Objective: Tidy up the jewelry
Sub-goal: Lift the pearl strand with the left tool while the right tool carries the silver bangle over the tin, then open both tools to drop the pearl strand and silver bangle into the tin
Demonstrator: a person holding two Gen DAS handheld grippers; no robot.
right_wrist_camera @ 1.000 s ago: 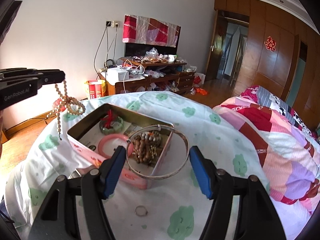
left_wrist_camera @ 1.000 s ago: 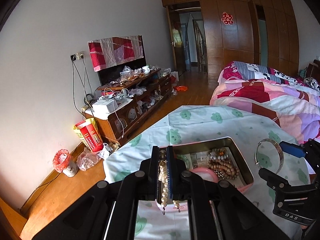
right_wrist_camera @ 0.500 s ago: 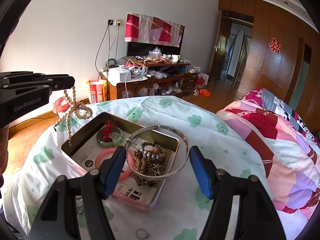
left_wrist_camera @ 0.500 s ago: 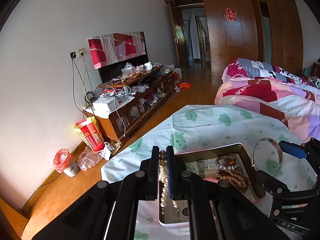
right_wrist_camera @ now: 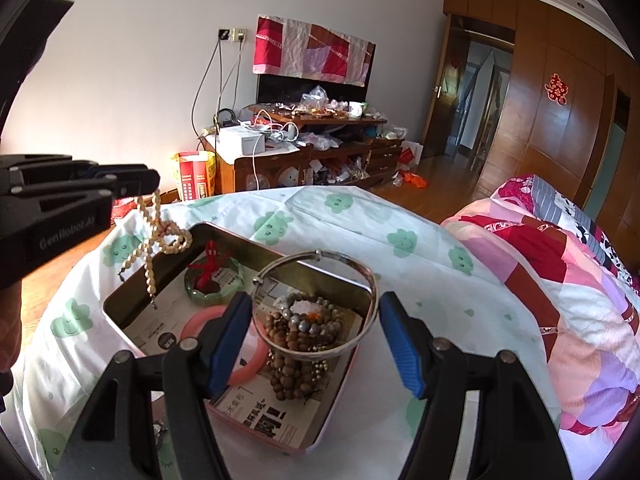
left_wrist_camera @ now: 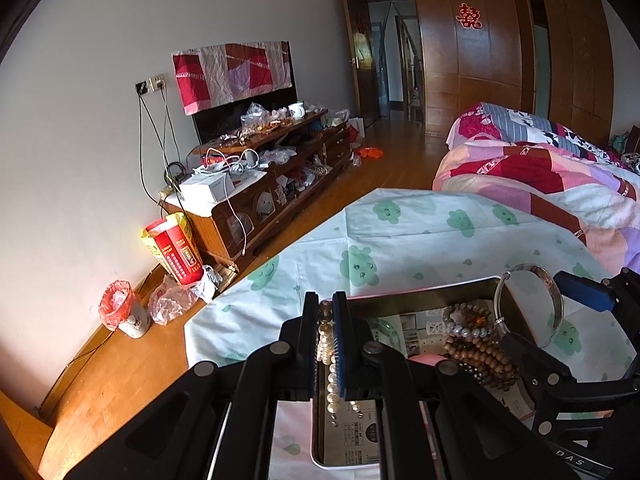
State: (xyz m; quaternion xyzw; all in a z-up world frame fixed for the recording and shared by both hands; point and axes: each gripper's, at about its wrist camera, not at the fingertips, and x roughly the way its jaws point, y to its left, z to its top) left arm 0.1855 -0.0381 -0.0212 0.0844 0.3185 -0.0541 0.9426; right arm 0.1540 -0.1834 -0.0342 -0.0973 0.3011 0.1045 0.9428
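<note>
A metal tin [right_wrist_camera: 132,292] [left_wrist_camera: 420,296] lined with printed paper sits on the cloth-covered table. It holds wooden bead bracelets [right_wrist_camera: 300,332] [left_wrist_camera: 480,352], a pink bangle [right_wrist_camera: 244,372], and a green bangle with a red tassel [right_wrist_camera: 212,280]. My left gripper [left_wrist_camera: 326,312] [right_wrist_camera: 154,184] is shut on a pearl necklace [right_wrist_camera: 154,248] [left_wrist_camera: 330,376], which hangs over the tin's left end. My right gripper [right_wrist_camera: 314,316] [left_wrist_camera: 532,320] holds a silver bangle [right_wrist_camera: 316,304] [left_wrist_camera: 528,304] between its blue pads above the tin's right half.
The table wears a white cloth with green prints [right_wrist_camera: 360,220]. A small ring [right_wrist_camera: 160,428] lies on the cloth by the tin's near corner. A bed with a patchwork quilt [right_wrist_camera: 560,280] is at right. A cluttered TV cabinet [right_wrist_camera: 304,156] stands along the far wall.
Both grippers moved forward over the tin. The pearl necklace now hangs over its left end and the silver bangle hovers over the beads inside.
</note>
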